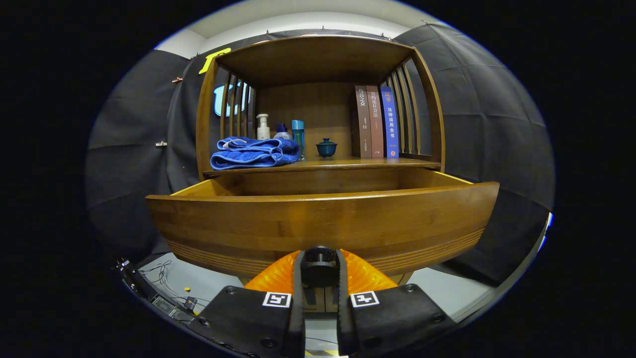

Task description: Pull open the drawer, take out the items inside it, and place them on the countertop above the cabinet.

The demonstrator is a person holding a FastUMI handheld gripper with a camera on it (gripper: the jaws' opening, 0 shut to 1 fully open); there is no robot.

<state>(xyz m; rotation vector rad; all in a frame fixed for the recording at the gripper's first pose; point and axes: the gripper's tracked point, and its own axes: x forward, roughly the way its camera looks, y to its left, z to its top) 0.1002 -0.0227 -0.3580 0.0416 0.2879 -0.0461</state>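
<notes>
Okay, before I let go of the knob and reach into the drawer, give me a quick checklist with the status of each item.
1. Drawer pulled out from the cabinet: ok, its front stands well forward of the countertop.
2. Hand-held gripper on the drawer knob: ok, both fingers press its sides.
3. Items inside the drawer: cannot tell, the drawer front hides its floor.
4. Free spot on the countertop: ok, bare wood between the blue towel and the small teal lidded cup.
5. Books upright, out of the way: ok.
</notes>
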